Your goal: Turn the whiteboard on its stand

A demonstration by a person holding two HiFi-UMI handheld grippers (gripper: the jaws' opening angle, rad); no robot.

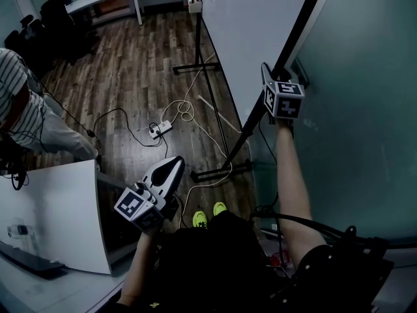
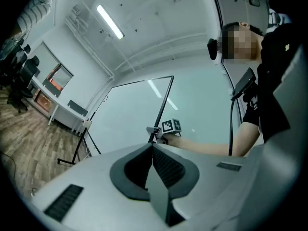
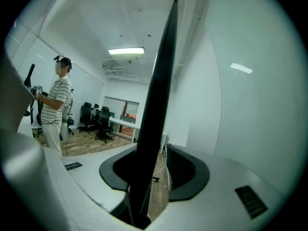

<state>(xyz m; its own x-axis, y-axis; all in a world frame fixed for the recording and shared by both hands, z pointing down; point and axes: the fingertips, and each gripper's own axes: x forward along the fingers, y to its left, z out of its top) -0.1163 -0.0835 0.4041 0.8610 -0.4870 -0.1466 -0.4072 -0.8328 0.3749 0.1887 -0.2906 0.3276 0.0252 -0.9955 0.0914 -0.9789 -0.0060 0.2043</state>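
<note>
Right hand-held gripper (image 3: 155, 153): jaws apart astride the whiteboard's (image 1: 254, 31) black frame (image 3: 161, 81) (gap beside one jaw); left hand-held gripper (image 1: 174, 163): closed, empty.

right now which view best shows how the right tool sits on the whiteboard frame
The right gripper view: the whiteboard frame runs up between the jaws of the right tool, with a gap on one side. In the head view the marker cube hides the contact; the left gripper view shows it small and far.

Whiteboard (image 1: 251, 34) top beyond the head view's upper edge.
</note>
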